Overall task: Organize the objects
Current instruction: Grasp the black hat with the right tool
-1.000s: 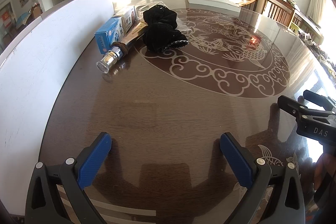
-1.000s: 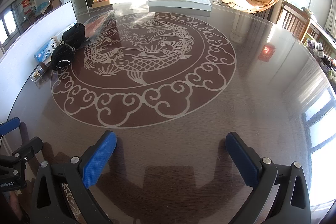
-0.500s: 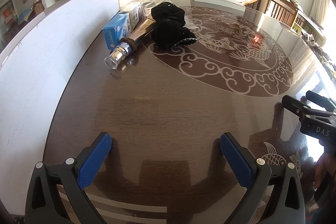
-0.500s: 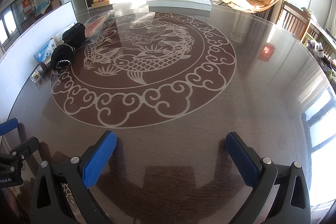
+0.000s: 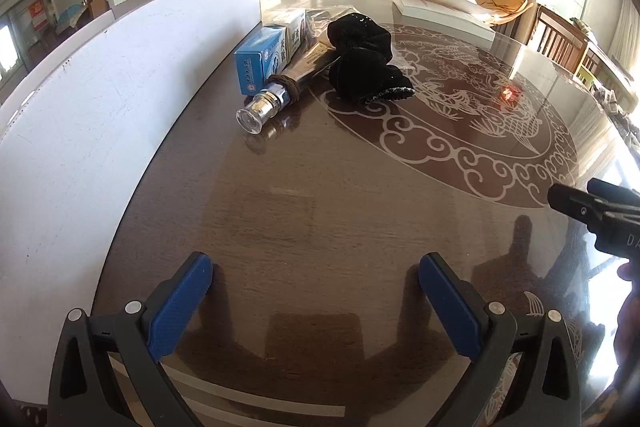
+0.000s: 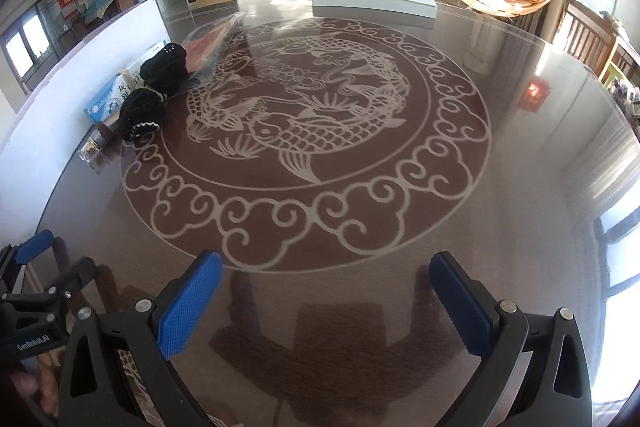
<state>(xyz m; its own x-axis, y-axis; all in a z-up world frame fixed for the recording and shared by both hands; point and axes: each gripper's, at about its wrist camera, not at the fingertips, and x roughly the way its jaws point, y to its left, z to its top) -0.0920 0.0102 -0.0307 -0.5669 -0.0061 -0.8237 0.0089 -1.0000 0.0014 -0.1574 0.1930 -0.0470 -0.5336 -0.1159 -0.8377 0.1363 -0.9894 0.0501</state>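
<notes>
A cluster of objects lies at the table's far left by a white board: a blue box [image 5: 262,61], a dark bottle with a clear cap [image 5: 280,95] on its side, and a black cloth bundle [image 5: 362,57]. The cluster also shows in the right wrist view, with the black bundle [image 6: 154,91] and blue box [image 6: 106,99]. My left gripper [image 5: 314,291] is open and empty, low over the table, well short of the bottle. My right gripper [image 6: 326,291] is open and empty over the table's near edge.
The round dark table [image 6: 520,155] has a pale fish and cloud pattern. A white board [image 5: 100,87] stands along its left edge. A flat white box [image 5: 440,13] lies at the far side. A clear packet [image 6: 212,39] lies behind the bundle. Chairs stand at the right.
My left gripper has moved forward toward the bottle and box, which now look larger and nearer. The right gripper has stayed still.
</notes>
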